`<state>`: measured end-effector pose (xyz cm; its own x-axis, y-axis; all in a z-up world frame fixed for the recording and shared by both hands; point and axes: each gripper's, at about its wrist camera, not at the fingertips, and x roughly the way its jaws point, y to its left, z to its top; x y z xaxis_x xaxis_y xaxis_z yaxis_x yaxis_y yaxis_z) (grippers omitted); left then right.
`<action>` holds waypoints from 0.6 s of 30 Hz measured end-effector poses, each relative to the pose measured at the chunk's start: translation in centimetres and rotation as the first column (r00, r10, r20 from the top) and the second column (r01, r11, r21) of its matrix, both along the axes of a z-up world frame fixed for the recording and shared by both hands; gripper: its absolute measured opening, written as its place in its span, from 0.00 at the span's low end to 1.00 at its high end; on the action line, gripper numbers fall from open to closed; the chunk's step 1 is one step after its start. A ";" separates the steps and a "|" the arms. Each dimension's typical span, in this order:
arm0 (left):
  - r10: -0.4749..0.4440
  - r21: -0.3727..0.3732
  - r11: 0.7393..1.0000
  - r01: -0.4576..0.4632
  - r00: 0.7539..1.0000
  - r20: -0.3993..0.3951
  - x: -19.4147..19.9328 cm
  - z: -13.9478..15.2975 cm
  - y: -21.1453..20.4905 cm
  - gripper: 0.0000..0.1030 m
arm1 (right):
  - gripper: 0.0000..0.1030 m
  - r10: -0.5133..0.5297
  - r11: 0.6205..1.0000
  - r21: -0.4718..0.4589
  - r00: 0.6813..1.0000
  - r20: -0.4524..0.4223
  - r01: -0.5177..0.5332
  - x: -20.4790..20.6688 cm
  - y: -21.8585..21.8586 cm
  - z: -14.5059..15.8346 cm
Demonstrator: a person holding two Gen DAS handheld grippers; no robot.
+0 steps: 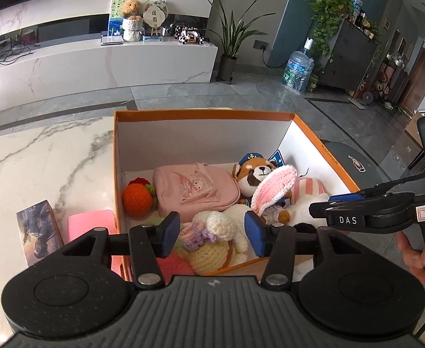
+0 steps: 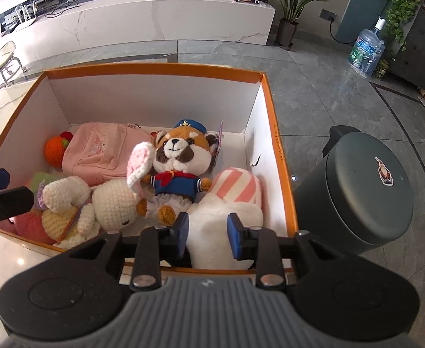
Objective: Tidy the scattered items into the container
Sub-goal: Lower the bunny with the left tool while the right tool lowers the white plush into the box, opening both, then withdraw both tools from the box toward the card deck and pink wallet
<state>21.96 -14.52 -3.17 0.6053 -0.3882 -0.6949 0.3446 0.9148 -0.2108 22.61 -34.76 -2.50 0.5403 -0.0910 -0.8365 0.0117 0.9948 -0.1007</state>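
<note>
Box w/ toys; both hand-held grippers open, empty; pink pad only in left view

Daylight is flooding the room brightly, glaring off the marble bench and the glossy floor. Shadows are pooling softly inside the orange box. Straight lines are bowing at the edges, and corners are darkening; focus is staying crisp.

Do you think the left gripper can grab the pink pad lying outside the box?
Probably yes. The left gripper is open and empty, and the pink pad lies on the marble table between the orange box wall and a small picture box, uncovered on top.
</note>
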 end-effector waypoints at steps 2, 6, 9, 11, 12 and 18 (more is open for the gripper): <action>0.011 0.000 1.000 -0.011 1.000 0.014 -0.6 0.6 0.5 0.56 | 0.31 0.000 1.000 -0.007 1.000 0.023 0.000 -0.6 0.4 0.6; 0.024 0.005 1.000 -0.024 0.999 0.035 -1.8 1.9 1.1 0.56 | 0.33 0.005 1.000 -0.011 0.998 0.068 -0.004 -2.0 1.3 2.2; 0.035 0.003 0.999 -0.035 0.998 0.056 -2.9 2.8 1.7 0.56 | 0.37 0.014 1.000 -0.012 0.994 0.106 -0.013 -3.2 2.2 3.7; 0.042 0.002 0.999 -0.042 0.997 0.070 -3.6 3.4 2.2 0.56 | 0.38 0.024 1.000 -0.001 0.991 0.129 -0.024 -4.1 2.9 4.7; 0.046 0.002 0.999 -0.046 0.996 0.077 -4.0 3.7 2.4 0.56 | 0.38 0.029 1.000 0.004 0.990 0.141 -0.030 -4.5 3.3 5.2; 0.085 0.006 0.996 -0.087 0.989 0.123 -6.5 5.1 4.6 0.56 | 0.39 0.066 0.996 0.046 0.974 0.216 -0.077 -7.2 6.6 7.9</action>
